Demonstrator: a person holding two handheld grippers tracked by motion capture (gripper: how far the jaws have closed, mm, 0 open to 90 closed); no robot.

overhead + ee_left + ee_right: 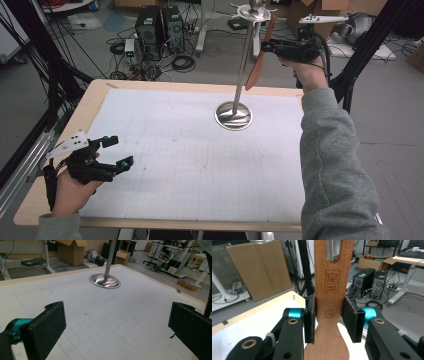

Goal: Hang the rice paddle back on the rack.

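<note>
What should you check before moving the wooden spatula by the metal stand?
1. Right gripper shut on the spatula: ok, both pads press its neck.
2. Spatula off the table: ok, held high beside the stand.
3. Stand upright, base flat: ok.
4. Spatula's slot on a hook at the stand's top: cannot tell.
5. Left gripper out of the way: ok, open, near the table's front left.
</note>
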